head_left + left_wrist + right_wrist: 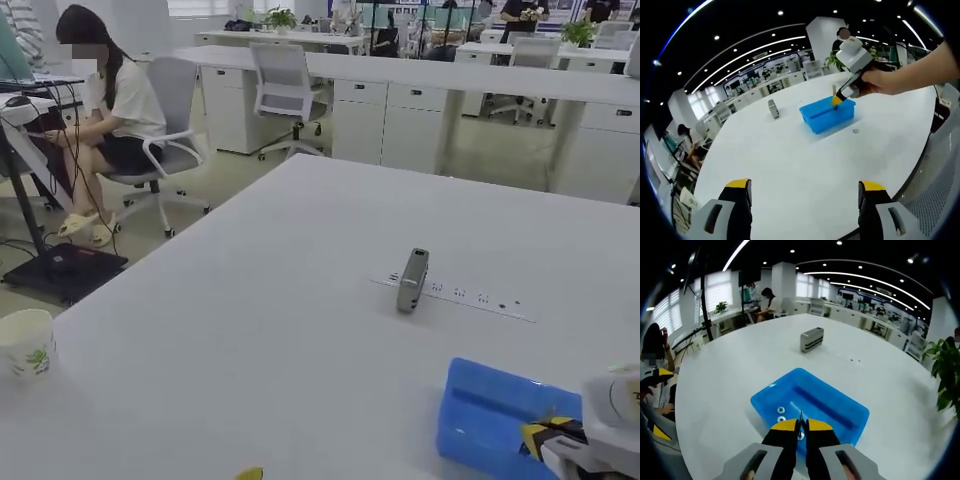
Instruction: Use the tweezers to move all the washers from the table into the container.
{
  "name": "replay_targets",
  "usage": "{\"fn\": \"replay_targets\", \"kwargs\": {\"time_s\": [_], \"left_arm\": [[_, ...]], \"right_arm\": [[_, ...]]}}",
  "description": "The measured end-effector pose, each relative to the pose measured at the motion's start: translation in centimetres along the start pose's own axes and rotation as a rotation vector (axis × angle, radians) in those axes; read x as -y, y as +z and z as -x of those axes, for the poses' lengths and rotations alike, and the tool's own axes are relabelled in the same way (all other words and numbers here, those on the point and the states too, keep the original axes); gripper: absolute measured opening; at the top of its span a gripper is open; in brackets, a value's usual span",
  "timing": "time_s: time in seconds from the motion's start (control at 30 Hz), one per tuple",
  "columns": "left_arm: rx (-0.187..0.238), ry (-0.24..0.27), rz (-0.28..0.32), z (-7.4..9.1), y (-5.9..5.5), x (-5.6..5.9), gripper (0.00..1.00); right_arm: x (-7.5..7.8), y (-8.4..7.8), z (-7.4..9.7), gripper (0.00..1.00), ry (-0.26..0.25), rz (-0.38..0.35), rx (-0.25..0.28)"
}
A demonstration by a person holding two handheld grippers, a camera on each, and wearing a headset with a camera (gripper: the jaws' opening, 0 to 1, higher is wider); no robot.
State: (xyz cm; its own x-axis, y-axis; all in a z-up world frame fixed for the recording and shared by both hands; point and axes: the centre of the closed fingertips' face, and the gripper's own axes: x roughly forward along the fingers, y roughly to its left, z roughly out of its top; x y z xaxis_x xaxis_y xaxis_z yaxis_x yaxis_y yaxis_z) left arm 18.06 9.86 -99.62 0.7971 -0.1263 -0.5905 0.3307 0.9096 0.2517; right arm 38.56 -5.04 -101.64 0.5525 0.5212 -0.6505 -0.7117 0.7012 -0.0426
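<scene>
Drop-off step: right gripper (800, 427), clamped on tweezers (801, 416), hovers over container (835, 410) holding washers (781, 410). Left gripper (804, 192) idle, jaws apart. Next, likely: fetch washer (855, 131) from surface (790, 160) beside container.

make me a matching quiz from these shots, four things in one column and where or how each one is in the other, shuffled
Things:
1 left tool
2 right tool
3 paper cup
4 loose washer

States:
a lying on the bare table beside the blue container
b jaws wide apart, holding nothing
c standing near the table's left edge in the head view
d shut on the tweezers, above the container

Pairs: 1-b; 2-d; 3-c; 4-a
</scene>
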Motion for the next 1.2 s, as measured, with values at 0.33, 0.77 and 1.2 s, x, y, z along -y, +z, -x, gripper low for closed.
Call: {"fn": "replay_targets", "kwargs": {"time_s": [0.33,0.77,1.2], "left_arm": [[0.009,0.009,0.006,0.1,0.1,-0.2,0.9],[0.028,0.023,0.013,0.3,0.4,-0.5,0.9],[0.042,0.037,0.025,0.5,0.6,-0.8,0.9]], "right_arm": [[0.1,0.4,0.7,0.02,-0.029,0.0,0.02],[-0.1,4.0,5.0,0.02,-0.032,-0.04,0.163],[-2.3,4.8,8.5,0.02,-0.018,-0.046,0.23]]}}
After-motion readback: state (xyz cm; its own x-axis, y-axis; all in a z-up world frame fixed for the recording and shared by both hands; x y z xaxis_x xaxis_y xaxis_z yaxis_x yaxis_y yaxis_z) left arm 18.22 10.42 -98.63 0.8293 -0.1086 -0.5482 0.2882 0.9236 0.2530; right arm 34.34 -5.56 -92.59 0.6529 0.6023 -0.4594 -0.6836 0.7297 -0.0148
